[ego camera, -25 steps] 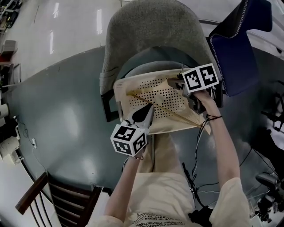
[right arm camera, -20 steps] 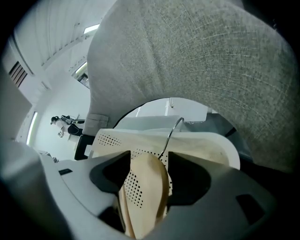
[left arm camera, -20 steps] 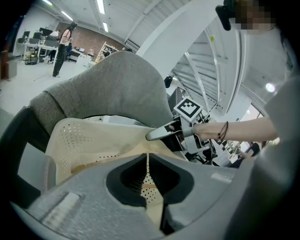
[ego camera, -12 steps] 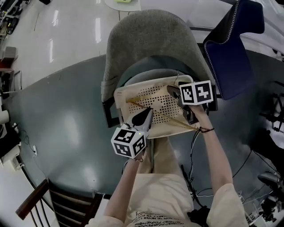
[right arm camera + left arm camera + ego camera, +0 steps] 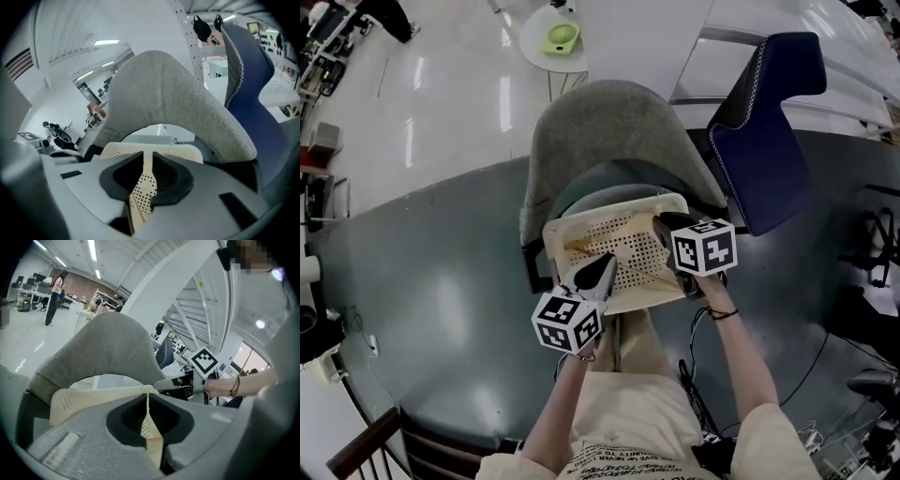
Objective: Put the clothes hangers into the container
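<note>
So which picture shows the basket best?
The head view: the whole basket shows from above, sitting on the chair. Both gripper views show only a bit of its rim and holey wall, very close up.

A grey upholstered chair with a curved back stands on a dark grey floor covering with a curved edge, with a navy blue padded chair with pale stitching just beside it. Beyond, a glossy white floor reflects long ceiling strip lights.
</note>
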Motion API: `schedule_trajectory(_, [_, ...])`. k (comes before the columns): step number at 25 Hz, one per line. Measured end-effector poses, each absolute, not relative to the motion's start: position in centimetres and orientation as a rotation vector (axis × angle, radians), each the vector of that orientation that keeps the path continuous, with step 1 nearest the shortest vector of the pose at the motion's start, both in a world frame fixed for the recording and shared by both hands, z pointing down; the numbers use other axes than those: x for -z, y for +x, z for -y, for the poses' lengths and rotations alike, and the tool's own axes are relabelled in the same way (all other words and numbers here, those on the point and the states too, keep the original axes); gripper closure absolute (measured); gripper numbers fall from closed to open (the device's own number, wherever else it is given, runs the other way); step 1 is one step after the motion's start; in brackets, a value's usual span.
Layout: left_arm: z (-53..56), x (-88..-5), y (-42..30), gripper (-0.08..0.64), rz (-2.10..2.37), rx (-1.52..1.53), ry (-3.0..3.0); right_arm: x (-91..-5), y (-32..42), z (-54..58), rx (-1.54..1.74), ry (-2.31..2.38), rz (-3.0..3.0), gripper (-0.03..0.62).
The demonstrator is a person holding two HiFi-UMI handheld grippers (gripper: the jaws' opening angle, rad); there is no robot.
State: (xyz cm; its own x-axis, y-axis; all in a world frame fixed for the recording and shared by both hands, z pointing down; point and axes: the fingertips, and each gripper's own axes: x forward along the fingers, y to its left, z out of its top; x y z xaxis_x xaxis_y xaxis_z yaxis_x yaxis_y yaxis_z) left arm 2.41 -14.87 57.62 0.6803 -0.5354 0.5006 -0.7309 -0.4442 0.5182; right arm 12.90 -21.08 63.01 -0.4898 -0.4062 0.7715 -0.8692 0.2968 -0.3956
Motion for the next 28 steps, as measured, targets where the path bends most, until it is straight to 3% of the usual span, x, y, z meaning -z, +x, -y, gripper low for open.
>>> schedule_trajectory(3, [15.0,-55.7,2.6,0.529,0.957,-0.324,2.188,-60.8,12.7,20.5,-1.062,1.142,2.067,0.563])
schedule_trajectory(9, [15.4,-52.0,2.9,0.529,0.947,-0.304,2.277,-56.1,12.1,19.6,-1.03,1.151,2.207,0.587])
schedule_trajectory(28, [18.2,-37.1,1.3,0.529,1.069,-0.103,2.648,-39.4,11.4,19.1,-0.713,1.293,2.636,0.589])
